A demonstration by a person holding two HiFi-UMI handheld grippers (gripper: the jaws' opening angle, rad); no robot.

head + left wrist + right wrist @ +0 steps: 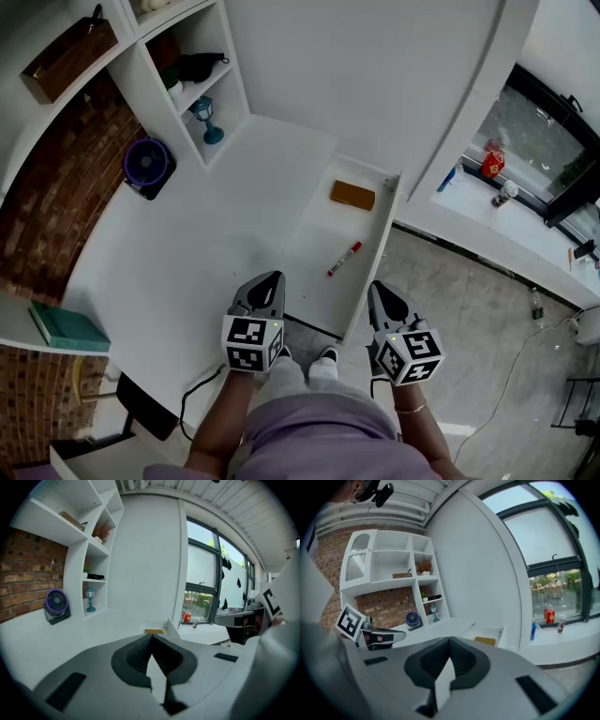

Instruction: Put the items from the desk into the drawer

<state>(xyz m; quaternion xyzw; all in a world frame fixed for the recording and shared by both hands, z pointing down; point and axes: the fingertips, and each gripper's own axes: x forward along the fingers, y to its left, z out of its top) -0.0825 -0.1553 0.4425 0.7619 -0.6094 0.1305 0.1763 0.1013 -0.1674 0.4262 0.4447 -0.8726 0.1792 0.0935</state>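
The white drawer (375, 239) stands pulled out from the white desk (187, 253). Inside it lie a flat brown block (352, 195) at the far end and a red marker (344, 259) nearer me. My left gripper (274, 279) hangs shut and empty over the desk's near edge, beside the drawer's left side. Just past the drawer's near right corner, my right gripper (379, 287) is also shut and empty. The left gripper view shows its closed tips (151, 638) and the brown block (153, 631) beyond. In the right gripper view the tips (450, 641) meet, with the block (485, 641) ahead.
A purple fan (147, 164) and a blue lamp (206, 117) stand at the desk's back by the shelves. A teal book (67, 328) lies on a low left shelf. A black cable (192, 398) hangs off the desk's front. A red can (492, 164) sits on the windowsill.
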